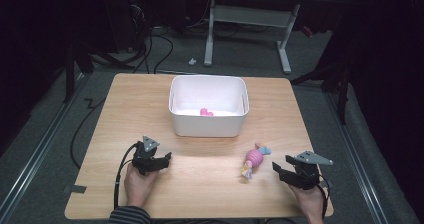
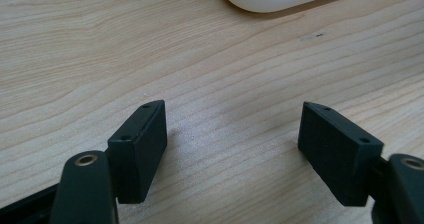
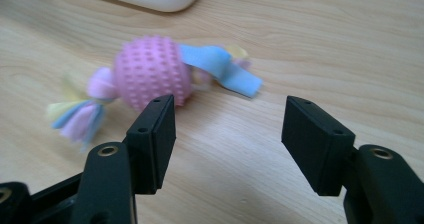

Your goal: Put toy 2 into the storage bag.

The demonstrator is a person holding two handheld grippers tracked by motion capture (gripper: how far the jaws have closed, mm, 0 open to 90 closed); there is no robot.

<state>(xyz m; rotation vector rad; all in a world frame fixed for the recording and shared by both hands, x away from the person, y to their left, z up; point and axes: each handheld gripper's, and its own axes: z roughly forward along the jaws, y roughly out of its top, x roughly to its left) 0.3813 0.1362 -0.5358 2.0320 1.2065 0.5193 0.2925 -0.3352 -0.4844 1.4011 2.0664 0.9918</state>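
At the near edge of the pale wooden table [image 1: 145, 104], the person's two hands rest low, each with a black two-jaw gripper aimed inward and a little forward. The left gripper [image 1: 166, 158] has its jaws standing apart over bare wood, with nothing between them; it looks parked there, out of the way while the other hand works. The right gripper [image 1: 281, 163] also has its jaws spread with nothing in the gap, and its fingers [image 3: 152, 134] sit clear of the toy. It is angled toward the toy, which reads as a line-up for a pick.

The pink knobbly rubber ball toy with pastel fleece tassels [image 1: 253, 159] lies on its side on the table, just ahead of the right gripper and slightly off to the side of its left jaw, near but not touching. Its tassels trail out at both ends, so the round middle seems the surest place to grip.

Farther back, mid-table, stands the white rounded plastic bin [image 1: 207, 126], open-topped, with a small pink object [image 1: 206, 112] already inside, likely where the toy belongs.
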